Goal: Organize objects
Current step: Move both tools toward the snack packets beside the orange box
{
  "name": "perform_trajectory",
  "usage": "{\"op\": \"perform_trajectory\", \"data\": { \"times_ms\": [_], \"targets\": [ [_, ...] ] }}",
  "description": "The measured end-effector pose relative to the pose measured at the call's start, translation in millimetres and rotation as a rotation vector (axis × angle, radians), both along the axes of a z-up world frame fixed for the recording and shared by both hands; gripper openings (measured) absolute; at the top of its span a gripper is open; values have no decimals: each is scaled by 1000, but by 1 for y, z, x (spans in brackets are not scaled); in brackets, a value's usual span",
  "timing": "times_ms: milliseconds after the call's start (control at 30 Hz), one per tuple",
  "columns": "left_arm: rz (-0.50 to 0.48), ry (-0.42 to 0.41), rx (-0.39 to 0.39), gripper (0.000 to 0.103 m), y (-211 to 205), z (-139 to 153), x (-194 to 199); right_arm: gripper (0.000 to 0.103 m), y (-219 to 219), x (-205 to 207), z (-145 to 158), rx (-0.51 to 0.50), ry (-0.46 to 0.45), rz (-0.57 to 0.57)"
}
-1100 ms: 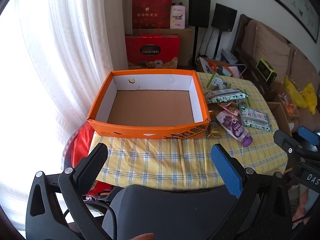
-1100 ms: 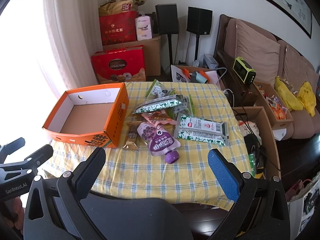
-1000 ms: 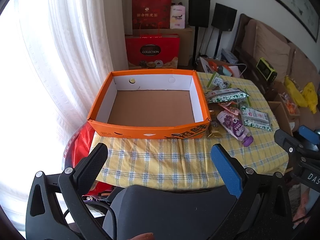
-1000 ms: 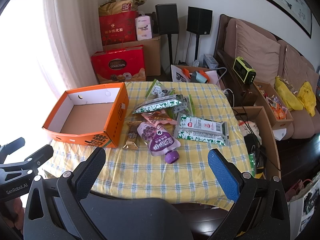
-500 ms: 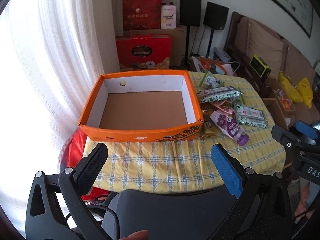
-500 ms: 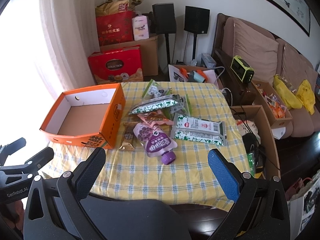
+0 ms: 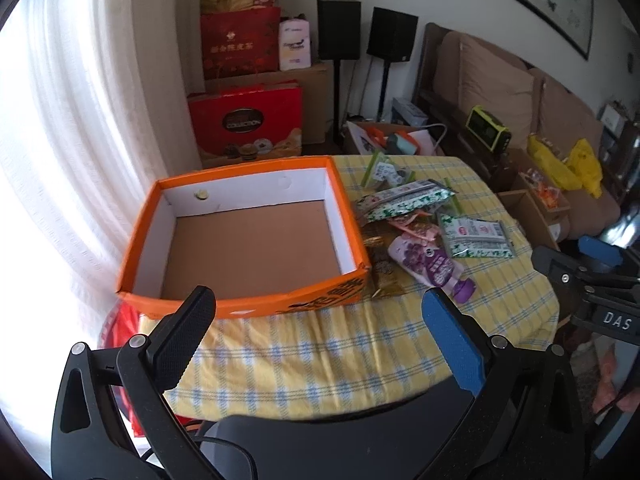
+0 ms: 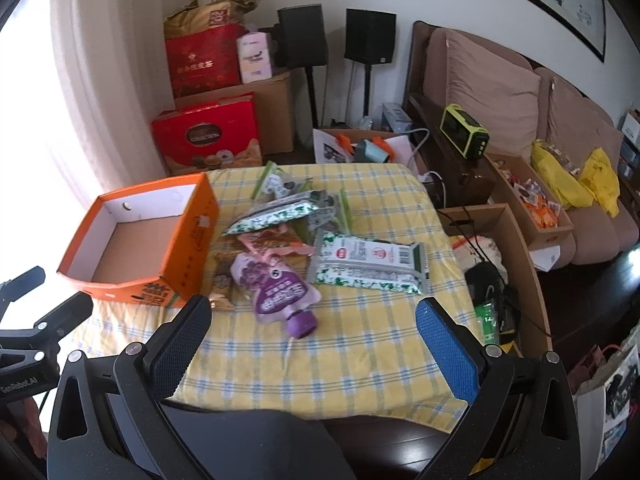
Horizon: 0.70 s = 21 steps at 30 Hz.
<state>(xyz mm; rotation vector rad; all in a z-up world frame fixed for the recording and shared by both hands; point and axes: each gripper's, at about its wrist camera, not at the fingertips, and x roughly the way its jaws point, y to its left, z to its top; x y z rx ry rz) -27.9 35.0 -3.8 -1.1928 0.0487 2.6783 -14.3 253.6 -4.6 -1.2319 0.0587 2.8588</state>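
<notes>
An empty orange cardboard box (image 7: 246,304) (image 8: 192,240) sits at the left of the yellow checked tablecloth (image 7: 340,344) (image 8: 360,344). Right of it lies a pile of snack packs: a purple spouted pouch (image 7: 430,266) (image 8: 280,292), a long white-green pack (image 7: 476,236) (image 8: 368,266), a green-white bag (image 7: 404,200) (image 8: 276,216), a pink pack (image 8: 276,242) and a small brown pack (image 7: 384,276) (image 8: 220,284). My left gripper (image 7: 320,308) is open and empty, before the box's near wall. My right gripper (image 8: 312,316) is open and empty, just short of the purple pouch.
Red gift boxes (image 8: 208,136) and cardboard boxes stand behind the table by the white curtain (image 7: 80,120). Two black speakers (image 8: 370,36) stand against the wall. A brown sofa (image 8: 500,92) and open cartons of goods (image 8: 532,204) are on the right.
Both grippers moved forward and nearer the table. The left view swung right, so the box sits more to the left. Nothing on the table moved.
</notes>
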Motion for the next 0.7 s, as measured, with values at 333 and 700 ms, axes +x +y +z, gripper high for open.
{"op": "perform_trajectory", "data": {
  "times_ms": [333, 700],
  "targets": [
    [-130, -13, 8, 103, 29, -5, -39, 103, 43, -17, -8, -25, -8, -35],
    [-277, 26, -110, 103, 86, -4, -76, 103, 90, -34, -26, -83, -52, -105]
  ]
}}
